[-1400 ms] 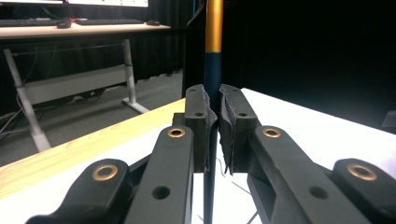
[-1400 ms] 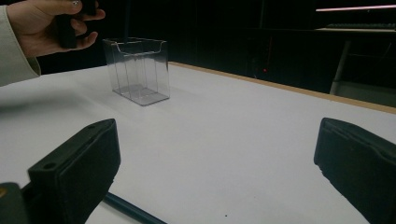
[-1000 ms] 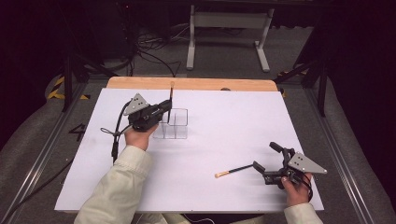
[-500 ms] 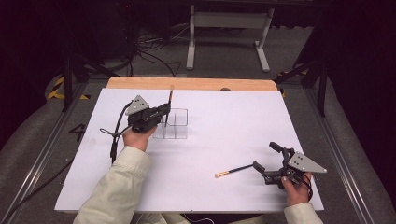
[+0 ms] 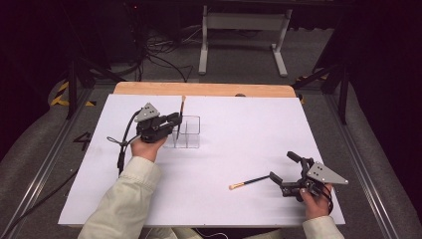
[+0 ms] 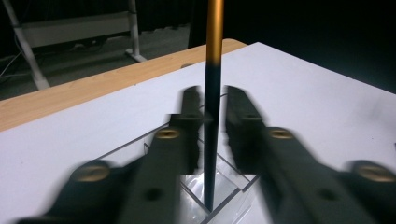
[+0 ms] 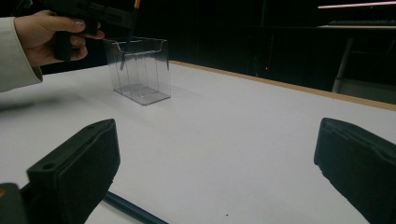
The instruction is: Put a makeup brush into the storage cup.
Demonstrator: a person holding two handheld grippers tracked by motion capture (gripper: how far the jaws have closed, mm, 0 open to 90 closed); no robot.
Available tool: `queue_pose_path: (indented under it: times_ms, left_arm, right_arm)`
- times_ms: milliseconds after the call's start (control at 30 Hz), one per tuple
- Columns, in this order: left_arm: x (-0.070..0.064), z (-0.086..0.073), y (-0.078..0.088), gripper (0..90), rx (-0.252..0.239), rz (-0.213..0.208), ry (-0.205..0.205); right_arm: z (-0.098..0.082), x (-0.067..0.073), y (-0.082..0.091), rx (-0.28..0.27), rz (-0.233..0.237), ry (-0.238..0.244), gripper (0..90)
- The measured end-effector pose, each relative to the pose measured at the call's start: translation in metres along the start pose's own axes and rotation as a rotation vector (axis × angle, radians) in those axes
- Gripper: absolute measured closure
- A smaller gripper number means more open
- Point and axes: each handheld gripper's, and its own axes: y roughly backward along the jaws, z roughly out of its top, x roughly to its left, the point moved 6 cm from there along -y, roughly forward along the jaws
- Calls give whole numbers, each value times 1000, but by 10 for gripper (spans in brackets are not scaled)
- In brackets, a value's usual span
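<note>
A black brush with an orange upper handle (image 6: 212, 116) stands upright in a clear plastic box (image 6: 224, 186). My left gripper (image 6: 212, 100) is around the brush. Its jaws have just been opening, and a thin gap shows on each side of the handle. In the high view the left gripper (image 5: 176, 122) is at the box's (image 5: 189, 132) left compartment, with the brush (image 5: 181, 112) rising above it. A second brush (image 5: 249, 181) lies flat on the white table. My right gripper (image 5: 282, 166) is open at its dark end, with nothing between the jaws (image 7: 217, 158).
The white sheet (image 5: 239, 124) covers a wooden table whose bare strip (image 5: 209, 89) runs along the far edge. Beyond it are a metal stand (image 5: 239, 30) and floor cables. Dark rails flank both sides.
The left gripper's jaws have come apart from the brush, which stays upright in the box. Both hands stay where they were.
</note>
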Motion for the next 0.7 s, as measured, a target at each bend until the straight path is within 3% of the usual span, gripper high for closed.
queue_pose_path:
  times_ms: [33,100,167,333,467,700]
  left_arm:
    - [1,0,-1,617,-8,-1,-7]
    - [0,1,1,391,-4,-23,35]
    - [-3,3,5,322,0,-39,41]
    - [-14,9,23,227,-2,-72,7]
    - [-23,11,39,145,-31,-84,-22]
    - [-31,7,60,119,-53,-125,-11]
  right_arm:
    - [0,0,0,0,0,0,9]
    - [0,0,0,0,0,0,8]
    - [0,0,0,0,0,0,8]
    - [0,-1,0,6,2,-6,7]
    - [0,-1,-1,8,3,-11,6]
    - [0,-3,-2,17,-1,-21,6]
